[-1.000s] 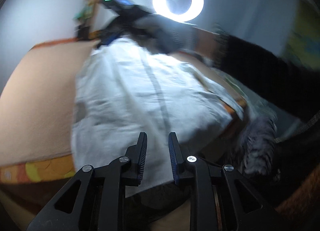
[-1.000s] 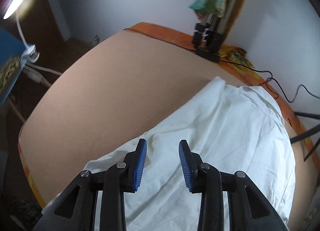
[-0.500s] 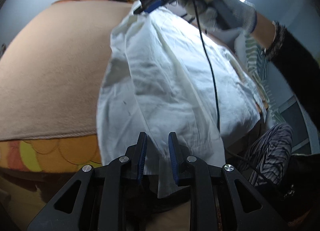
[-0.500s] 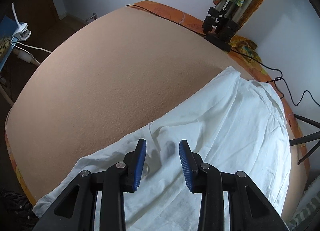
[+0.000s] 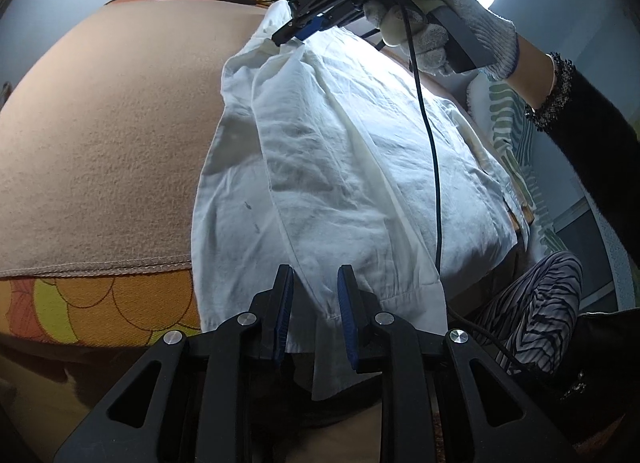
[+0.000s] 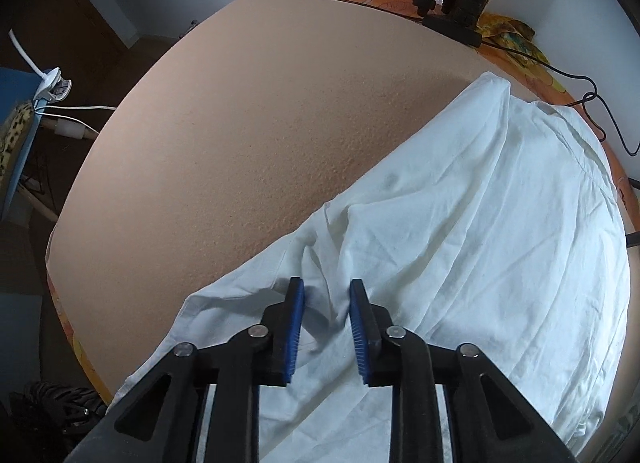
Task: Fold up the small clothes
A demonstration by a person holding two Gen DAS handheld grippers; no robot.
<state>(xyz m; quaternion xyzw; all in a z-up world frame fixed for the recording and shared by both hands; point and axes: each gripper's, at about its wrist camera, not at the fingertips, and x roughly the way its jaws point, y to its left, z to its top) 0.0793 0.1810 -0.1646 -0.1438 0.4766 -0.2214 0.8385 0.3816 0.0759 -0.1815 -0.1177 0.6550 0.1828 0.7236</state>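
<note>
a tan blanket (image 6: 248, 151) covers the big surface, spreading up and to the left beyond both claws, with an orange flowered cloth (image 5: 100, 311) showing under its stitched hem just left of the left gripper. a white garment (image 5: 320, 167) lies crumpled on the blanket, running from the left gripper's fingers away to the right gripper; in the right wrist view the same white garment (image 6: 460, 243) fills the space ahead and to the right of the claw. a gloved hand (image 5: 452, 27) with a dark sleeve holds the right gripper (image 5: 294, 33) at the garment's far end, a black cable hanging from it across the cloth. the left gripper (image 5: 314, 315) has its jaws drawn narrow with the near hem of the garment between the blue pads, gripped. the right gripper (image 6: 326, 327) is closing, a raised ridge of the fabric gathered between its pads, which press into the cloth. a black tripod base (image 6: 452, 3) stands at the far edge, well beyond the right gripper.
</note>
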